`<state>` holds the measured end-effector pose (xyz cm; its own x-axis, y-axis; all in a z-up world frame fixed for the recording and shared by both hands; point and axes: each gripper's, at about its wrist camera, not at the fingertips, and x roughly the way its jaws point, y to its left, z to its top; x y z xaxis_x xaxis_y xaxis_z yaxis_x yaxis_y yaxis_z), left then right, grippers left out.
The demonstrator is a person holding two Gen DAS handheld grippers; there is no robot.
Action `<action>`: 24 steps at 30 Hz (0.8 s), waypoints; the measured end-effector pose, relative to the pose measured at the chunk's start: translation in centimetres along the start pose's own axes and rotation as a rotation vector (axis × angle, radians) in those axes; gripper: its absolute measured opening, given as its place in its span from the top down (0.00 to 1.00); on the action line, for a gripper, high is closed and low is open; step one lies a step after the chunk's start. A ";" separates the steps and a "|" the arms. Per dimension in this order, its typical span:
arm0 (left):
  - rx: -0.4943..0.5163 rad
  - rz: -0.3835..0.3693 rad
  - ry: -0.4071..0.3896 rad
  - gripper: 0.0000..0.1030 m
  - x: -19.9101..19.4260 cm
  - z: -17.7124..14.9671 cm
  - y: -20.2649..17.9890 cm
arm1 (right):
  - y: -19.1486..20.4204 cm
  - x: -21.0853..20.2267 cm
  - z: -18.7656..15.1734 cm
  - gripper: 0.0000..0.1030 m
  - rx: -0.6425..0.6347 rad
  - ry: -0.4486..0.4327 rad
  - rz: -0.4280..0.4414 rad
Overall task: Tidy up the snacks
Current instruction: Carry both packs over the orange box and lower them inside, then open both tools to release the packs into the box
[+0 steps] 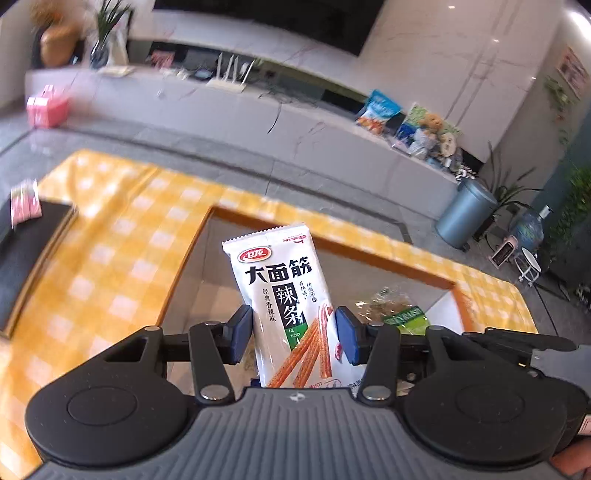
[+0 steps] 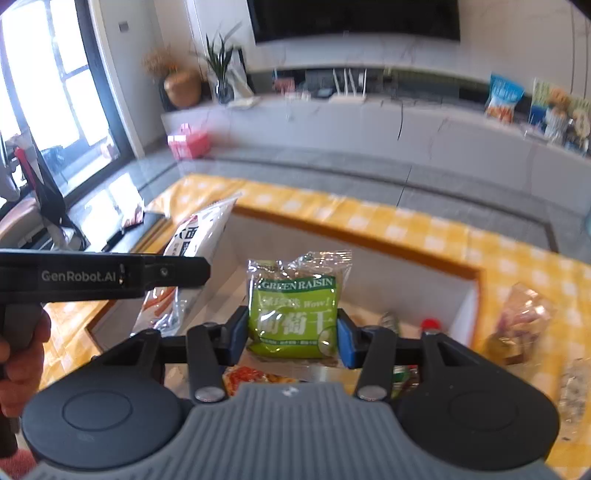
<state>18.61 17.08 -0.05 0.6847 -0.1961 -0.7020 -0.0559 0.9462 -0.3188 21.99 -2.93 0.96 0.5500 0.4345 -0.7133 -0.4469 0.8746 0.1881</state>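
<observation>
A tall white snack packet (image 1: 284, 314) printed with bold black Chinese characters, a red oval logo and orange spicy strips stands upright, pinched at its sides between the blue pads of the left gripper (image 1: 293, 338), whose jaws sit part way closed on it. The right gripper (image 2: 291, 334) likewise clamps a squat green packet (image 2: 293, 314) labelled GREEN RAISIN, topped with crinkled clear film. Both packets hang above an open box (image 2: 354, 236) with a wooden rim and pale inner walls, where other snacks lie at the bottom. The box sits on a yellow and white checked tablecloth (image 1: 122, 236), with loose wrapped snacks (image 2: 521, 321) on the cloth to its right. Beyond runs a long grey marble cabinet (image 2: 369, 122) under a dark television (image 2: 351, 18), with potted plants, a pink box and a grey bin
</observation>
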 end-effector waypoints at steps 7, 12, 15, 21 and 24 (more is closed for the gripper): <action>0.035 0.079 0.098 0.46 2.3 -0.8 1.1 | 2.0 4.4 -0.2 0.54 -0.108 0.109 0.017; 0.178 0.168 0.154 0.46 3.2 -1.2 -0.6 | 2.4 6.3 -0.7 0.54 -0.173 0.176 0.035; 0.264 0.200 0.190 0.45 3.8 -1.5 -1.3 | 2.6 6.7 -1.2 0.54 -0.201 0.218 0.068; 0.401 0.241 0.248 0.44 4.9 -1.9 -2.0 | 3.1 6.6 -1.6 0.54 -0.281 0.257 0.060; 0.453 0.268 0.256 0.40 5.3 -2.4 -2.4 | 2.7 6.2 -1.6 0.54 -0.296 0.255 0.064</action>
<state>20.59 13.15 -4.52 0.4893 0.0628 -0.8698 0.1518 0.9761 0.1558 23.08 1.81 -4.06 0.3383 0.3866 -0.8580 -0.6791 0.7314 0.0618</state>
